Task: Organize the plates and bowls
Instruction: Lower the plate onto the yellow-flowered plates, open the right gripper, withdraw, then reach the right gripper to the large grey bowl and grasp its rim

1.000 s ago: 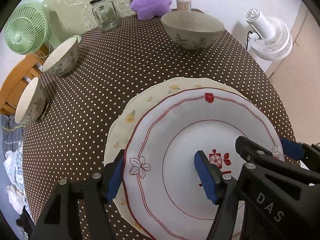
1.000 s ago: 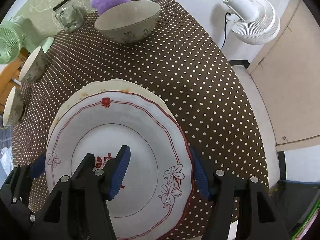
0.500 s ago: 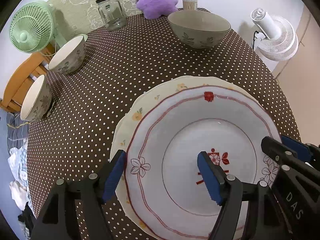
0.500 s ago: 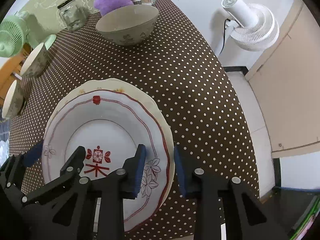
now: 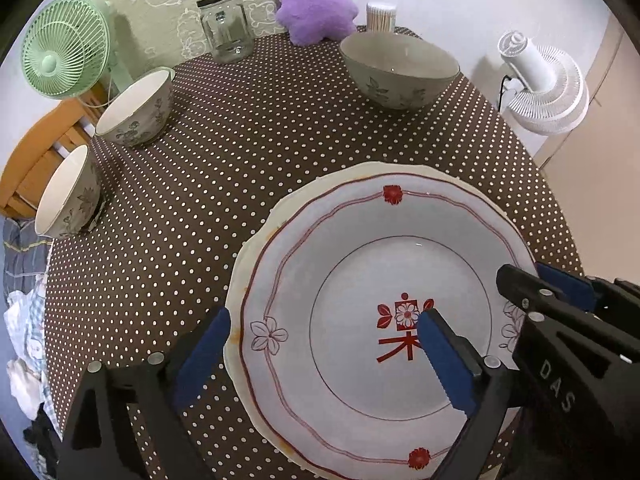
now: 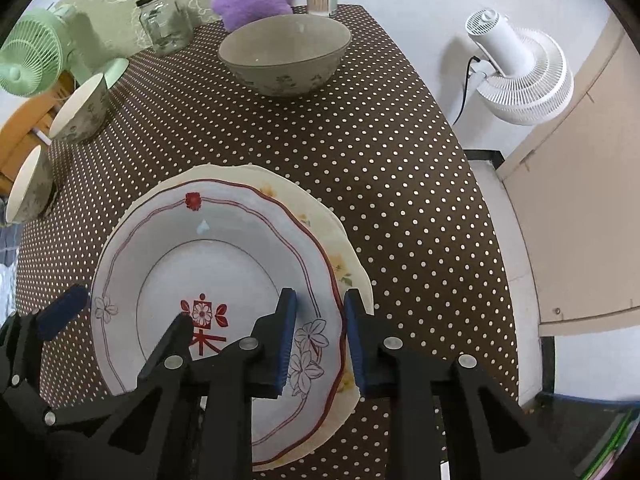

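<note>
R claw (image 6: 318, 338) tight on red-rimmed plate (image 6: 224, 256)

- The surface (image 5: 280, 128) wears a dark brown cloth with small white dots
- The top plate (image 5: 360, 264) is white, edged with thin red wavy lines, red rosettes, outlined flowers and a red character at its centre
- The lower plate (image 6: 340, 256) is cream with yellow flowers
- The large bowl (image 5: 400, 70) is grey-green with dark leaf sprigs
- Two small bowls (image 5: 134, 110) (image 5: 68, 196) are white inside, grey floral outside
- The plush toy (image 5: 316, 0) is purple
- One fan (image 5: 66, 52) is mint green, the other fan (image 5: 544, 84) white
- The jar (image 5: 226, 26) is clear with a black lid
- Both grippers (image 5: 320, 356) (image 6: 318, 340) are black with blue pads
</note>
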`<state>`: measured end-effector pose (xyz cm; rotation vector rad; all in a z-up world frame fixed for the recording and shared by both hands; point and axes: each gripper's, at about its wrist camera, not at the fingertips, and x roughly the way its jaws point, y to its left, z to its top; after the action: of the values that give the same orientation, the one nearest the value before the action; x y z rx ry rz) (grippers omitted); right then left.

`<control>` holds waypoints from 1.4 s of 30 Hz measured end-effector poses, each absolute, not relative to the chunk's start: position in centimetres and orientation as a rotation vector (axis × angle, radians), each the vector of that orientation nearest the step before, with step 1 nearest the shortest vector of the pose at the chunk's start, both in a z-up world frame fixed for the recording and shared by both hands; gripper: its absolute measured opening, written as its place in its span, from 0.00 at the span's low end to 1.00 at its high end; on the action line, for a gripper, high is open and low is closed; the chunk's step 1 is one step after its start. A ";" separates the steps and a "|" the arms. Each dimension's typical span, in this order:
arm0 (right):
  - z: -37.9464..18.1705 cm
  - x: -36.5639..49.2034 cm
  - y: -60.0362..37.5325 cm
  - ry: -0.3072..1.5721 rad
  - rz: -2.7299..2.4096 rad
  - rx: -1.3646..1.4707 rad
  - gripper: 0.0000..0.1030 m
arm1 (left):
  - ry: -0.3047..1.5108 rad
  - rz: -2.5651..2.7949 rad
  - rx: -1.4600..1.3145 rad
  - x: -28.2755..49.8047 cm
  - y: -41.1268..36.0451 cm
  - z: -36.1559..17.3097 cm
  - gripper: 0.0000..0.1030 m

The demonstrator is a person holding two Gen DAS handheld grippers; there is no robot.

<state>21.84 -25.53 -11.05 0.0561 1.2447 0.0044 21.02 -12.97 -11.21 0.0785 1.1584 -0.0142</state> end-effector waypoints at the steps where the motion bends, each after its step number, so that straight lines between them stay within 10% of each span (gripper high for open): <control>1: -11.0 21.8 -25.5 1.245 -0.003 0.066 0.28 | 1.159 -0.021 0.072 21.0 -12.6 -11.1 0.93; 12: -9.3 21.0 -24.8 1.228 -0.037 0.125 0.30 | 1.111 -0.044 0.008 19.8 -8.4 -8.4 0.93; 20: -6.9 19.6 -21.4 1.168 -0.036 0.134 0.50 | 1.081 -0.036 -0.003 19.0 -4.0 -5.9 0.93; 42: -0.3 18.1 -10.2 0.948 0.055 0.099 0.50 | 0.949 0.007 -0.023 17.4 6.4 -0.6 0.91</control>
<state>18.15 -10.19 -0.29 0.0992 0.9483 0.0547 17.41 6.44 -0.63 -0.0234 0.9489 0.0071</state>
